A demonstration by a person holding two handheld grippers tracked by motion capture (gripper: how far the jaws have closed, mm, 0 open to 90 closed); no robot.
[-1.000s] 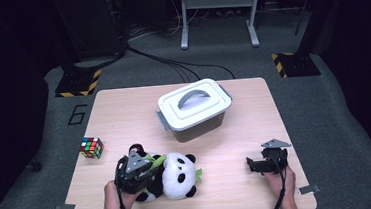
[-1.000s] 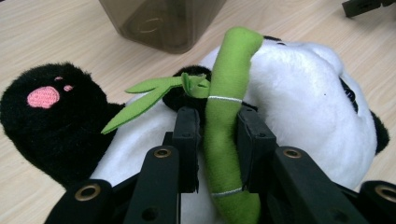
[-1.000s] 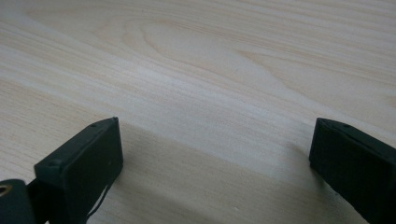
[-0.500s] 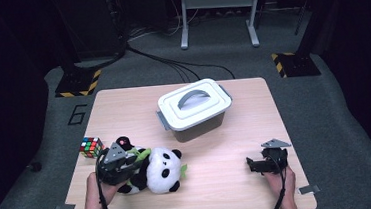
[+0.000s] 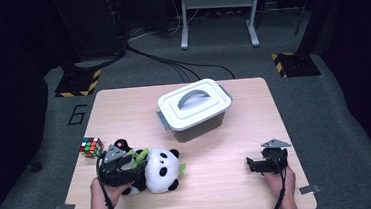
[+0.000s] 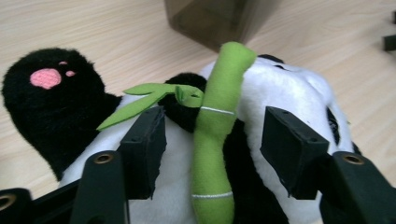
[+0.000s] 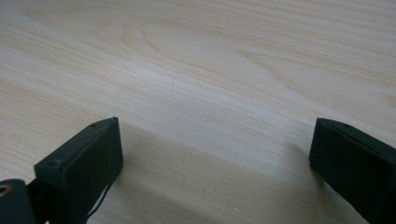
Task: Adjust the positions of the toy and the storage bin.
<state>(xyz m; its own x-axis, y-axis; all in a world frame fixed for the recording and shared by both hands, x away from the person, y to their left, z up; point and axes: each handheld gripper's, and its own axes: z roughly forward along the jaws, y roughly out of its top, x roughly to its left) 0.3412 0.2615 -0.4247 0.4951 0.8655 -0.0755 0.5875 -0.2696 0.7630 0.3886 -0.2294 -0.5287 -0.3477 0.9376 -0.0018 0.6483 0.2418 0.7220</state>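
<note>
The left claw (image 5: 128,164) sits at the near left of the table (image 5: 123,109), pressed into a plush panda (image 5: 161,170) that lies on its side just beside it. In the left gripper view the two black jaws stand apart with the toy's white body between them — the pads (image 6: 147,144) touch the fur on either side of a green stuffed bamboo stalk (image 6: 217,135), but they are spread, not squeezed shut, so the claw is released around the panda rather than clamped on it. A green leaf (image 6: 140,100) tied to the stalk points toward the left pad, and a black paw with a pink patch (image 6: 46,79) lies at the upper left of that view.

The right claw (image 5: 258,165) rests low at the near right of the table, well apart from the toy. In the right gripper view its jaws are wide open over bare wood grain, holding nothing.

A white lidded box (image 5: 194,109) with a grey handle stands near the middle of the table, beyond the panda — its dark lower wall shows at the top of the left gripper view. A colour cube (image 5: 91,147) sits near the left edge, just beyond the left claw. A painted number 6 (image 5: 78,114) marks the floor beside the table's far left corner.
</note>
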